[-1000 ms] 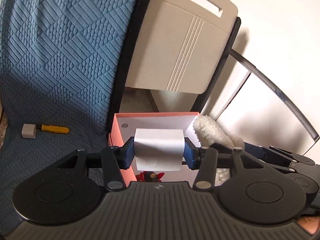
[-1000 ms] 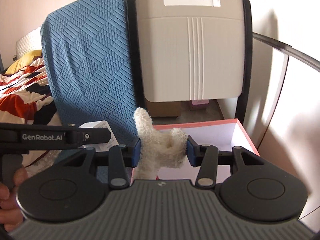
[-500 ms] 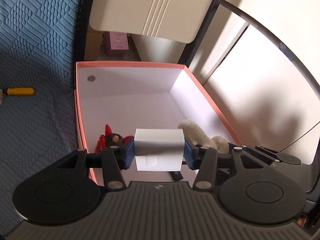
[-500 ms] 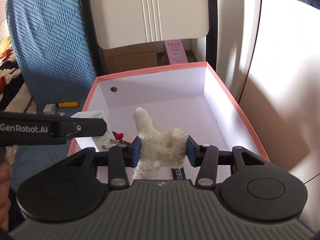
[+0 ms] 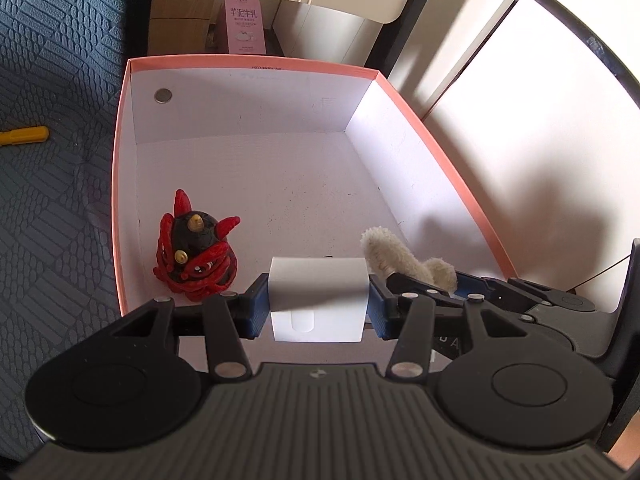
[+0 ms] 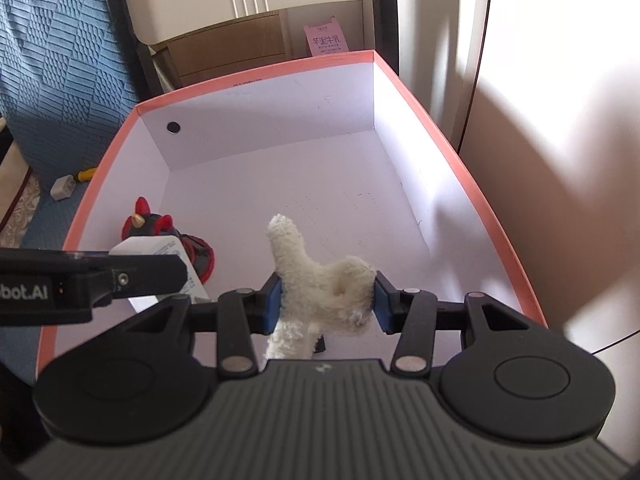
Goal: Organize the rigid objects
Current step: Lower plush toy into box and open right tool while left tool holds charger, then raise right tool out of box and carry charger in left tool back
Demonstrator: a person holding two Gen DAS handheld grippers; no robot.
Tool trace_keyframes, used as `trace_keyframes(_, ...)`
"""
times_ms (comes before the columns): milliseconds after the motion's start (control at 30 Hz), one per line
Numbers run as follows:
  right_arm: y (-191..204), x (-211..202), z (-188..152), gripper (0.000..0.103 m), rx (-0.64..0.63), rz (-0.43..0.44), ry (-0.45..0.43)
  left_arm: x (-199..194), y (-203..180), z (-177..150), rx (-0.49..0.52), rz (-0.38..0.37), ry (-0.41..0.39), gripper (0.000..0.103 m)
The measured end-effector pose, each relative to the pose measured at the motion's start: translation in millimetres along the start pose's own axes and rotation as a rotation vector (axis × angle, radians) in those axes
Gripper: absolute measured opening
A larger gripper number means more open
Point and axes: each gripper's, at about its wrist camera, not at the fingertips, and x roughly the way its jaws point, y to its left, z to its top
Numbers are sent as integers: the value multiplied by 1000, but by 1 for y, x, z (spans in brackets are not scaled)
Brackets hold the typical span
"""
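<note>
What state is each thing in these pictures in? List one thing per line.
Left claw: shut on the white box, above the pink box.
Right claw: shut on the fluffy toy.
Pink box: open, no lid on it.
Red and black figure: standing upright inside the pink box.
Yellow tool: lying on the blue cover.

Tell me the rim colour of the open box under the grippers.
Salmon pink on the box rim, white inside; the left wrist view shows it best.

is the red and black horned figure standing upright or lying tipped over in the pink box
Upright. The red and black figure stands on its base on the floor of the pink box, horns pointing up, near the left wall.
</note>
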Motion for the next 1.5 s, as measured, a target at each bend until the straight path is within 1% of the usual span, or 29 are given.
trace_keyframes(67, -5, 2, -2, 49, -3, -18, 0, 1, 1, -2, -6, 2, 4, 56)
trace_keyframes(133, -11, 3, -4, 49, 15, -12, 4, 1, 3, -4, -10, 2, 6, 56)
trace_keyframes(200, -10, 2, -4, 49, 5, -16, -1, -1, 4, -5, -13, 5, 15, 56)
trace_keyframes(267, -7, 0, -2, 49, 0, -27, 4, -8, 5, -5, -13, -23, 8, 57)
trace_keyframes(300, -5, -3, -1, 51, 3, -25, 5, -12, 6, -4, -23, -43, 3, 64)
trace_keyframes(333, -3, -7, 0, 51, 1, -16, 1, -15, 7, -2, -35, -53, -3, 67)
trace_keyframes(400, 3, -13, 4, 57, -8, -1, -3, -24, 6, -2, -23, -46, -30, 69)
trace_keyframes(433, 6, -16, 6, 58, -13, 1, -10, -30, 6, -3, -15, -39, -43, 69)
trace_keyframes(533, 16, -26, 8, 58, -24, 5, -47, -50, 12, -7, -35, -41, -92, 69)
trace_keyframes(633, 27, -42, 11, 58, -27, 34, -93, -73, 16, -9, -64, -45, -148, 69)
trace_keyframes(833, 48, -72, 25, 58, -26, 51, -191, -128, 31, 3, -59, -40, -248, 68)
trace_keyframes(933, 62, -86, 34, 58, -33, 56, -231, -156, 39, 8, -24, -40, -293, 68)
trace_keyframes(1067, 85, -103, 43, 58, -56, 71, -272, -186, 51, 8, 14, -12, -341, 68)
trace_keyframes(1233, 114, -117, 46, 58, -69, 102, -317, -213, 73, 5, 7, 26, -396, 68)
trace_keyframes(1367, 134, -122, 45, 58, -86, 122, -327, -233, 93, -1, 5, 74, -444, 68)
trace_keyframes(1500, 154, -120, 40, 58, -121, 129, -316, -245, 114, -9, -8, 99, -473, 68)
